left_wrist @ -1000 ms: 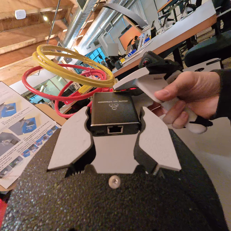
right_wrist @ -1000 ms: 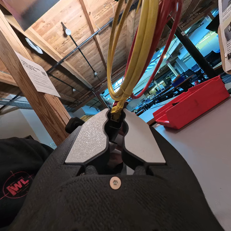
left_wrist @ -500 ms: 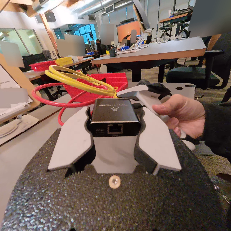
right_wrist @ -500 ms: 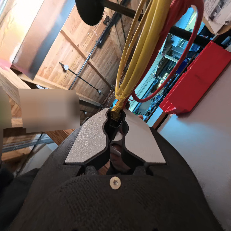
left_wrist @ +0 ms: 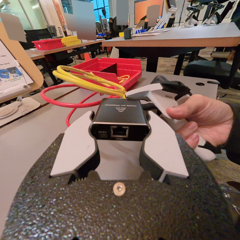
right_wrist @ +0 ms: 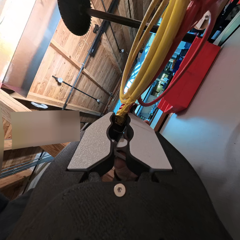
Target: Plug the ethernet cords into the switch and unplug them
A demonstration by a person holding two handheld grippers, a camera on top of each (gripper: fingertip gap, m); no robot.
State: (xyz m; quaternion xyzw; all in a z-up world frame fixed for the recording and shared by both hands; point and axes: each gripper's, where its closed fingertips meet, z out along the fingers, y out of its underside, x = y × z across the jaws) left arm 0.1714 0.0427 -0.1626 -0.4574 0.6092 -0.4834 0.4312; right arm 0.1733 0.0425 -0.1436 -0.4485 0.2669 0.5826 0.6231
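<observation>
Left gripper (left_wrist: 120, 124) clamps black switch (left_wrist: 120, 116). Right gripper (right_wrist: 120, 118) pinches yellow ethernet plug (right_wrist: 120, 116) at switch's far side; red cord (left_wrist: 67, 102) trails toward red bin (left_wrist: 124, 67).

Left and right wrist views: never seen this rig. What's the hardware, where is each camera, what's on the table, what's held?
There is no robot arm: a person holds a two-finger claw in each hand, with a wide-angle camera on each looking along its fingers.

The left wrist view shows the left claw shut on a small black metal switch box, one empty port facing the camera. Beyond it the person's hand holds the right claw.

The right wrist view, steeply tilted, shows the right claw shut on the yellow cord's plug at the box's far side; whether it is seated I cannot tell.

On the grey table lie a looped red cord and a red plastic bin. The coiled yellow cord hangs above.
</observation>
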